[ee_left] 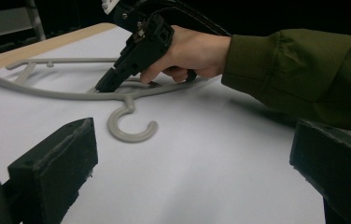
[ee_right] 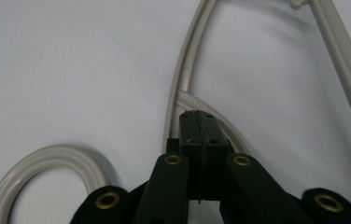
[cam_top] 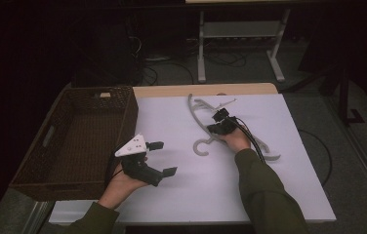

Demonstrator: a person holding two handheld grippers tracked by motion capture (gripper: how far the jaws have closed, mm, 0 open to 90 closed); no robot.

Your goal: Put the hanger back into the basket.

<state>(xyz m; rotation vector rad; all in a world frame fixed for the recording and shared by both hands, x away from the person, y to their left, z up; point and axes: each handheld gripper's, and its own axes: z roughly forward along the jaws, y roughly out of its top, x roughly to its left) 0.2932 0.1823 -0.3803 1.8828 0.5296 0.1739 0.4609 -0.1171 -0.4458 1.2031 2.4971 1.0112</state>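
A grey plastic hanger (cam_top: 197, 114) lies flat on the white table (cam_top: 181, 195), its hook (cam_top: 201, 147) pointing toward the person. My right gripper (cam_top: 214, 129) is shut, jaws flush together, with the tips down at the hanger's neck just above the hook. In the right gripper view the closed tips (ee_right: 197, 117) sit over the spot where the hanger (ee_right: 186, 60) arms meet, and nothing is between them. The left gripper view shows those tips (ee_left: 102, 87) touching the hanger (ee_left: 131, 133). My left gripper (cam_top: 164, 158) is held open beside the basket, its jaws (ee_left: 192, 163) wide apart with nothing between them.
A dark woven basket (cam_top: 129, 114) stands at the table's left edge. A sleeved right forearm (cam_top: 262, 190) reaches over the table's right half. Beyond the far edge are a metal stand (cam_top: 240, 29) and cables on the floor.
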